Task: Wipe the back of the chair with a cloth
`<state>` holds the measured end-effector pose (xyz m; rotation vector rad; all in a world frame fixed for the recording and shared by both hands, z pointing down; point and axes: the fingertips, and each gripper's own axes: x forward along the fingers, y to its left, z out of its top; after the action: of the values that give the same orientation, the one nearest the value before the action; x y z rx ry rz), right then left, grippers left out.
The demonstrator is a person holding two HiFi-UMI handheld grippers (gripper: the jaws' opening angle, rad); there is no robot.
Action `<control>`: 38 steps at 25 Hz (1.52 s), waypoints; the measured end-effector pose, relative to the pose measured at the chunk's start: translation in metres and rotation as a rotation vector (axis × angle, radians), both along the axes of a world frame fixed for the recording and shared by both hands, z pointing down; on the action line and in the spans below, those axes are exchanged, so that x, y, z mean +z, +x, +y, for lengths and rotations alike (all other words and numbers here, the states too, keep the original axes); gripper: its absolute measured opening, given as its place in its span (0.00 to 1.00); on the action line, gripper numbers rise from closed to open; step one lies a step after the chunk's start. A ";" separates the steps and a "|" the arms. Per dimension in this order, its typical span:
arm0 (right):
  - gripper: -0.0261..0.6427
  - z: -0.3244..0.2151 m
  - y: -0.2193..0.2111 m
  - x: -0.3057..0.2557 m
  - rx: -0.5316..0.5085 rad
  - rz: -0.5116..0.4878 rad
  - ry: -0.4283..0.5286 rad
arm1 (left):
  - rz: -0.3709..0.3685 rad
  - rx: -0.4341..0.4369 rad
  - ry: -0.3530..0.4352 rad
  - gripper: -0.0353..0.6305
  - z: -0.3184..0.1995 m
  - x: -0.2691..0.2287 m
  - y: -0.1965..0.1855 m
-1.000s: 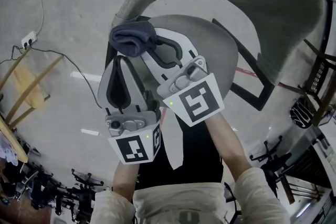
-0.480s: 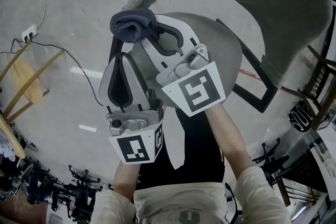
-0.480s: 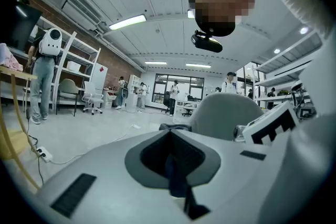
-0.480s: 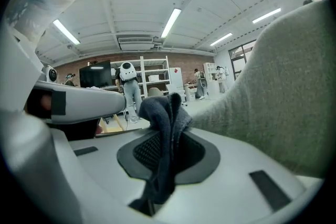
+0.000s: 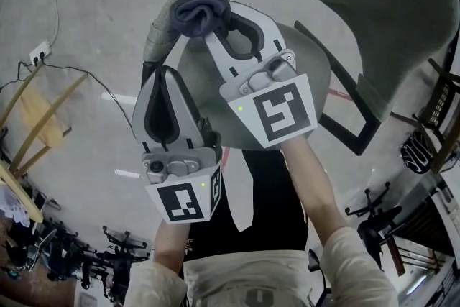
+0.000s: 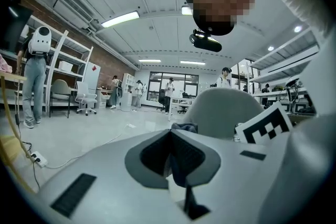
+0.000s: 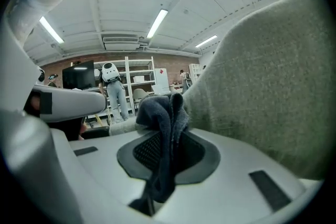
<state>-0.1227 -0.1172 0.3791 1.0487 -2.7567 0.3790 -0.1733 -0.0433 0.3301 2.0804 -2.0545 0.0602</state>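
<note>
The chair's grey-green fabric back [image 5: 374, 18] arcs across the top of the head view. My right gripper [image 5: 210, 31] is shut on a dark blue cloth [image 5: 202, 14], which presses against the left end of the chair back's edge. In the right gripper view the cloth [image 7: 160, 128] hangs bunched between the jaws, with the chair back [image 7: 273, 86] close on the right. My left gripper [image 5: 162, 74] sits lower left, just under the chair edge, shut with nothing in it. In the left gripper view its closed jaws point at the chair [image 6: 226, 110].
A power strip [image 5: 39, 52] and its cable lie on the floor at left, near a yellow wooden frame [image 5: 34, 118]. A black metal frame [image 5: 338, 122] stands below the chair at right. People stand far off in the room [image 6: 34, 76].
My right gripper has carried the cloth up and to the right along the chair back's edge. The left gripper has hardly moved.
</note>
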 end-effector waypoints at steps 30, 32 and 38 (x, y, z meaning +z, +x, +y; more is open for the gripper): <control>0.13 -0.019 0.283 0.008 0.953 0.084 -0.025 | -0.037 0.511 0.039 0.07 -0.081 -0.001 0.173; 0.13 -0.005 0.301 0.005 1.017 0.083 -0.023 | -0.041 0.578 0.060 0.07 -0.080 -0.005 0.198; 0.13 0.039 0.338 0.004 1.173 0.068 -0.026 | -0.029 0.727 0.091 0.08 -0.066 -0.007 0.254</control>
<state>0.2151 -0.0782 0.3830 2.4812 -1.7543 0.4687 0.0811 -0.1098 0.3234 2.7766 -1.2254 0.1110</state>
